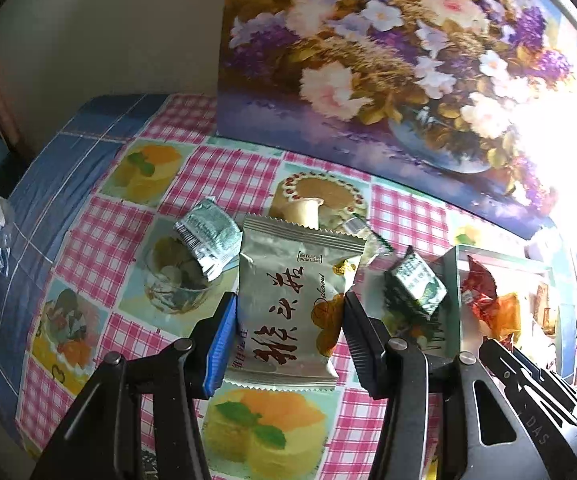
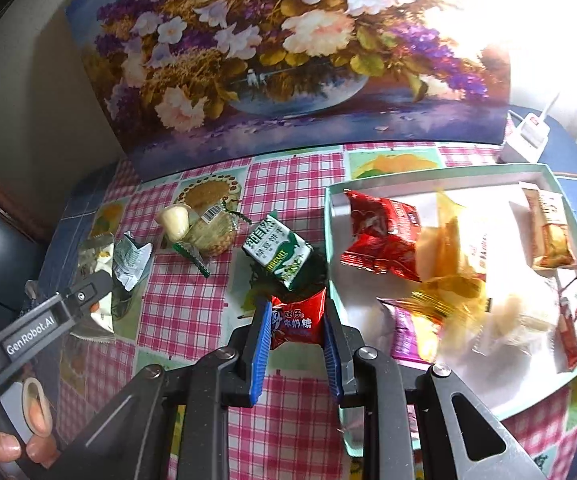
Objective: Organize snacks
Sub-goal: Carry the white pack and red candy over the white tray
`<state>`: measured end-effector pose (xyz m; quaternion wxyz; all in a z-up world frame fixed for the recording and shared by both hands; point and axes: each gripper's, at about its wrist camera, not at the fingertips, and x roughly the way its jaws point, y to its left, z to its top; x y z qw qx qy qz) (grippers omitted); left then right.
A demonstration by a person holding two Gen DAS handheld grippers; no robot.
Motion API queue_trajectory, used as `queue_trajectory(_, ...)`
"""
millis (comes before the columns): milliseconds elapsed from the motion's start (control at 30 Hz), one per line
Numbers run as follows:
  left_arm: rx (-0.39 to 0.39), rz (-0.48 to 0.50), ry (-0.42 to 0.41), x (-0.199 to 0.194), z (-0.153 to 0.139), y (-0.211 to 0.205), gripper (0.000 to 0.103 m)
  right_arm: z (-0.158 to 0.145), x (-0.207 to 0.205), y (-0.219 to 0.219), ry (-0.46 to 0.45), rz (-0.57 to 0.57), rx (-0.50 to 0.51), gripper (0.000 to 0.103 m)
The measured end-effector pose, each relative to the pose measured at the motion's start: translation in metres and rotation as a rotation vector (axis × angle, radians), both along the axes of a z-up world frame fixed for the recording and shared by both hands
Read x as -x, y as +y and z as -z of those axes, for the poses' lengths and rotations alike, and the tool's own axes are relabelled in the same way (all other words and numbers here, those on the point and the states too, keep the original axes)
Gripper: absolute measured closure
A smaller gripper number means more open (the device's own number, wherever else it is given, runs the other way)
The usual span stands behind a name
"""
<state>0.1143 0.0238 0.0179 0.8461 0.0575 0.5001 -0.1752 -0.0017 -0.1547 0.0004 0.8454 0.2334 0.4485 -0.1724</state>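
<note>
Biscuit pack reads "BISCUIT"; gripper arm probably "GenRobot.AI".

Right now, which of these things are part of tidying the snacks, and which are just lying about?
Part of the job:
- silver-grey foil snack packet, clamped in left gripper
- small red candy packet, clamped in right gripper
- green-and-white biscuit packet
- pale green cardboard tray

Just lying about:
- flower painting
- white power strip

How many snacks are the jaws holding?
2. The silver packet sits clamped in the left gripper; the small red candy packet is clamped in the right gripper.
</note>
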Motion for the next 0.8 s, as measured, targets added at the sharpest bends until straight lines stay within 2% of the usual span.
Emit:
queue_trajectory(467,0.012,0.139,-0.020,0.041,-0.022,-0.050,0.049,-0.010,0.045,-0.026,-0.011,0.093,-0.009,0.077)
queue_trajectory(800,-0.002,0.290,-0.031,0.080,-0.026,-0.103,0.049,-0.006,0.083,-0.064,0.039,0.225,0.004,0.077)
